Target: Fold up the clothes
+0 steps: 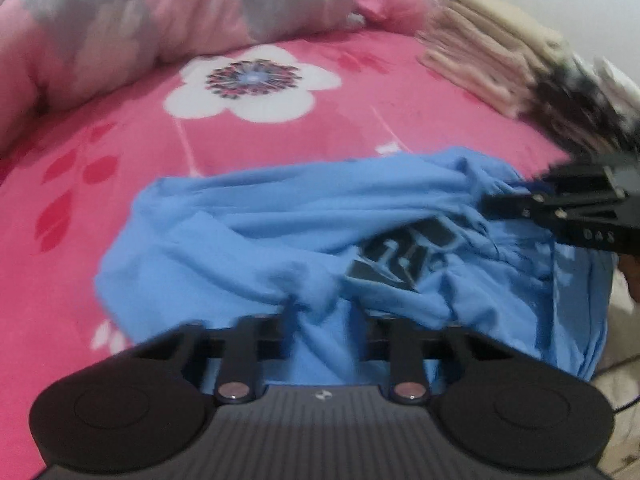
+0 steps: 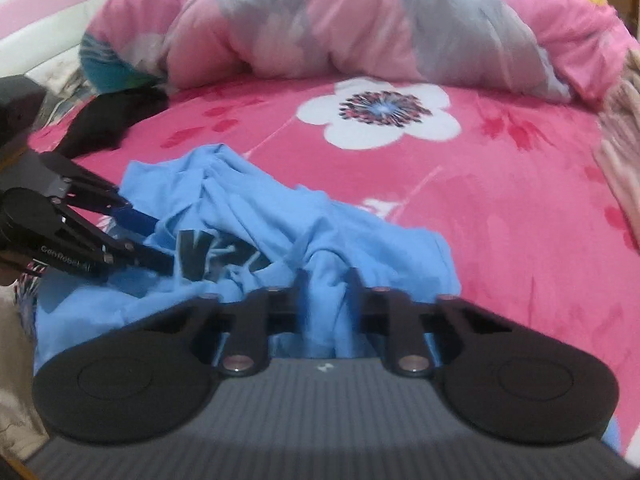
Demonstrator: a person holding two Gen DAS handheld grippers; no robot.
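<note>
Left wrist view shows a light blue T-shirt (image 1: 280, 240) lying crumpled on the bed (image 1: 248, 148), its dark printed patch (image 1: 404, 256) turned up among the folds. The left gripper (image 1: 324, 308) has its jaws pinching a bunched ridge of the shirt's near edge. The right gripper (image 1: 500, 204) enters from the right side, its jaws closed on a gather of the same blue cloth.

Right wrist view has the shirt (image 2: 280, 224) heaped in the lower middle of the pink flowered sheet (image 2: 500, 208), with a fold of it caught between the right gripper's (image 2: 326, 284) jaws. The left gripper (image 2: 160, 240) reaches in from the left and grips the fabric beside the print. A pink and grey quilt (image 2: 320, 20) is piled along the far side of the bed, a dark garment (image 2: 108, 120) lies at far left, and a blurred stack of beige folded cloth (image 1: 480, 64) sits at the right
</note>
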